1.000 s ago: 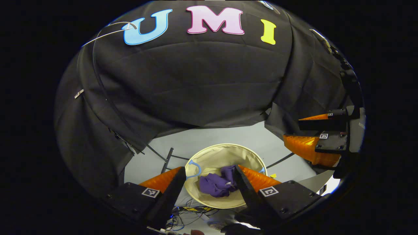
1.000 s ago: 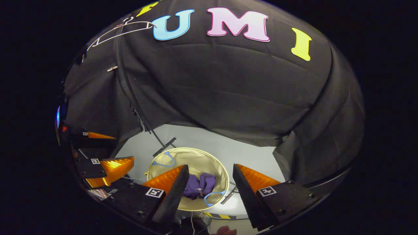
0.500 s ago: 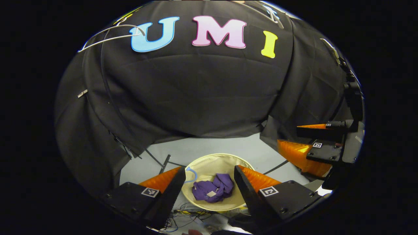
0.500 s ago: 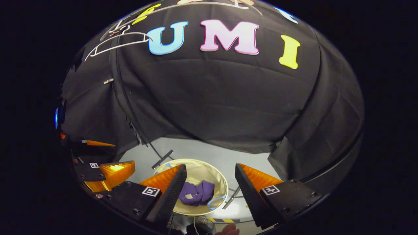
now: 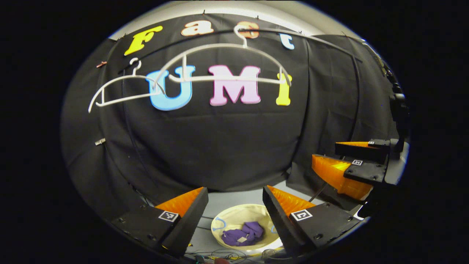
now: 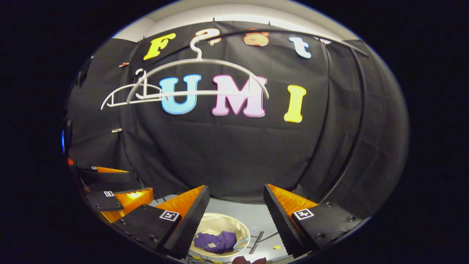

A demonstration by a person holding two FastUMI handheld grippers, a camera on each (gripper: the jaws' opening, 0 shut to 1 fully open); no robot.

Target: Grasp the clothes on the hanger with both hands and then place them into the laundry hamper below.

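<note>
Above the laundry hamper (image 5: 253,214), the left gripper (image 5: 234,205) and right gripper (image 6: 236,205) both stand wide apart, holding nothing. Purple clothes (image 5: 242,234) lie inside the hamper; 2 white hangers (image 5: 223,58) hang bare above. Placing looks finished; next calls only for withdrawing.

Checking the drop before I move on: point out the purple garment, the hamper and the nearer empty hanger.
purple garment (image 5: 242,235): left gripper view, middle of the crumpled cloth.
hamper (image 5: 244,214): left gripper view, inner far wall.
hanger (image 6: 199,62): right gripper view, top of its arch.
</note>
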